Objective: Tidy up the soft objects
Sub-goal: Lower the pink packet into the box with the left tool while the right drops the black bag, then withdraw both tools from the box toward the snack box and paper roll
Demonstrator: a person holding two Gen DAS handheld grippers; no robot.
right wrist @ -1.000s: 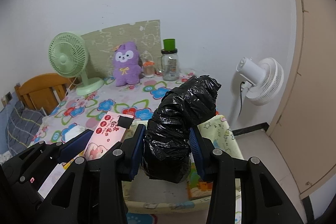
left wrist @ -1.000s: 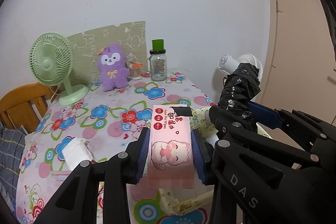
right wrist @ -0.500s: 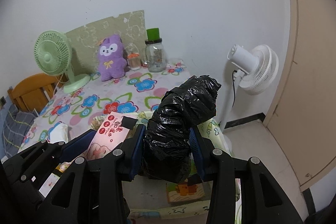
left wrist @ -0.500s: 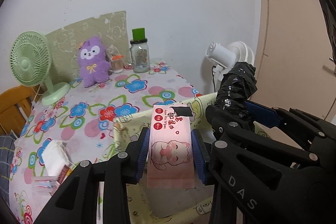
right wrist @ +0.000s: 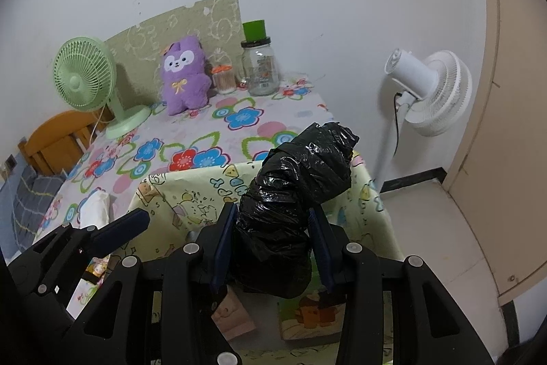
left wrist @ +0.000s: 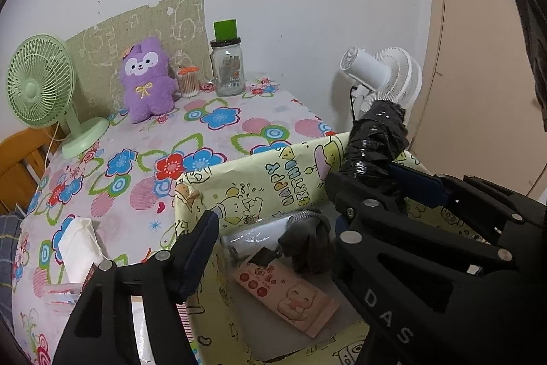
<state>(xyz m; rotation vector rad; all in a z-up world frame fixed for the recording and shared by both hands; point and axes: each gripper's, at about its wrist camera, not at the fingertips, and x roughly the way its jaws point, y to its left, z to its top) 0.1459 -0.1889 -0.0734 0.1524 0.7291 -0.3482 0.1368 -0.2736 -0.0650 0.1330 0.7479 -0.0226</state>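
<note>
My left gripper (left wrist: 273, 228) is open and empty above a yellow cartoon-printed box (left wrist: 259, 180). A pink wet-wipes pack (left wrist: 287, 296) lies on the box floor beside a grey cloth item (left wrist: 307, 245) and a clear wrapped item (left wrist: 253, 235). My right gripper (right wrist: 271, 248) is shut on a black plastic bag roll (right wrist: 297, 184) and holds it over the same box (right wrist: 184, 194). The roll also shows in the left wrist view (left wrist: 376, 139). A purple plush toy (left wrist: 145, 78) sits at the back of the table.
A floral tablecloth (left wrist: 205, 125) covers the table. A green desk fan (left wrist: 37, 81), a glass jar with green cap (left wrist: 227, 64) and a cotton-swab pot (left wrist: 188, 81) stand at the back. A white tissue pack (left wrist: 80, 245) lies left of the box. A white floor fan (right wrist: 430, 91) stands right.
My left gripper has opened and the pink wet-wipes pack has dropped into the box. Both grippers have moved over the box. The right gripper still holds the black roll.
</note>
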